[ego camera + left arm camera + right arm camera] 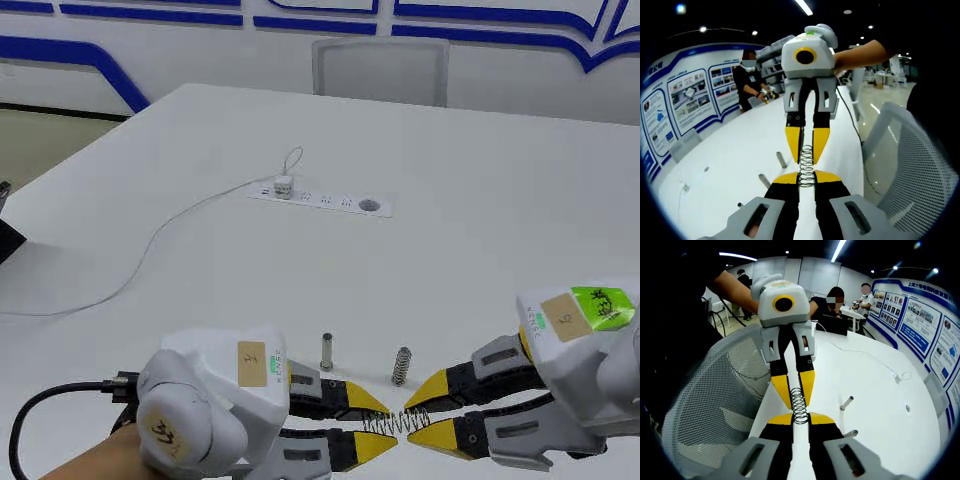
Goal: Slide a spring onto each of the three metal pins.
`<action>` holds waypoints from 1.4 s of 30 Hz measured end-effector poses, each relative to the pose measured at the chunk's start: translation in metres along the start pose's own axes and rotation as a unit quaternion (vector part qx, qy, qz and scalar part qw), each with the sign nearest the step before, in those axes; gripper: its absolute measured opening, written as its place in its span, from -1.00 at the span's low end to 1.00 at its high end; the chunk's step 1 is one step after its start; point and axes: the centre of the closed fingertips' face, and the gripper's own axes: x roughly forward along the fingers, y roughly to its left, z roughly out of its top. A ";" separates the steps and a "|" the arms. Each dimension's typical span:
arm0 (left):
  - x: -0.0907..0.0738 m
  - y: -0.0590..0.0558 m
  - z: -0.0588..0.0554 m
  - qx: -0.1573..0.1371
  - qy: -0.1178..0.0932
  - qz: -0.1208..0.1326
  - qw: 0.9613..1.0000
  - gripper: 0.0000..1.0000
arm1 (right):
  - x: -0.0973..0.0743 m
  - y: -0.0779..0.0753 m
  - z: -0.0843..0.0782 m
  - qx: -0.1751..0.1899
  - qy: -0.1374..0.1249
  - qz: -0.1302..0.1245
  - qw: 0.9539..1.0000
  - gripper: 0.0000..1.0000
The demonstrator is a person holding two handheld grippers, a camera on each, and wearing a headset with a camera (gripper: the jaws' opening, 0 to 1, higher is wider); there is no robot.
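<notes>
While over the table [450, 250] the left gripper [384, 424] and right gripper [412, 420] both pinch one spring [397, 422] by its ends (jaws almost shut), it could stretch or pop loose and miss the bare pin [326, 352] at its ten o'clock.

The head view's edges are cutting off the left gripper [390, 424] and right gripper [408, 420], their jaws covering both ends of the spring [396, 422].

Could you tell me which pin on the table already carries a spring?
The pin on the right in the head view, wrapped in coils; the pin to its left is bare smooth metal.
</notes>
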 end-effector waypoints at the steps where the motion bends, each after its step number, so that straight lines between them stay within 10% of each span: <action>1: 0.000 0.000 0.000 0.000 0.000 0.001 1.000 -0.81 | -0.001 0.000 0.002 0.003 -0.004 0.001 1.000 -0.78; 13: 0.004 0.002 0.005 -0.006 -0.008 0.008 1.000 -0.81 | -0.006 0.001 0.030 0.048 -0.061 0.010 0.997 -0.78; 42: -0.004 0.008 -0.004 -0.042 -0.015 0.031 0.998 -0.78 | 0.010 -0.005 0.042 0.082 -0.066 -0.007 0.994 -0.80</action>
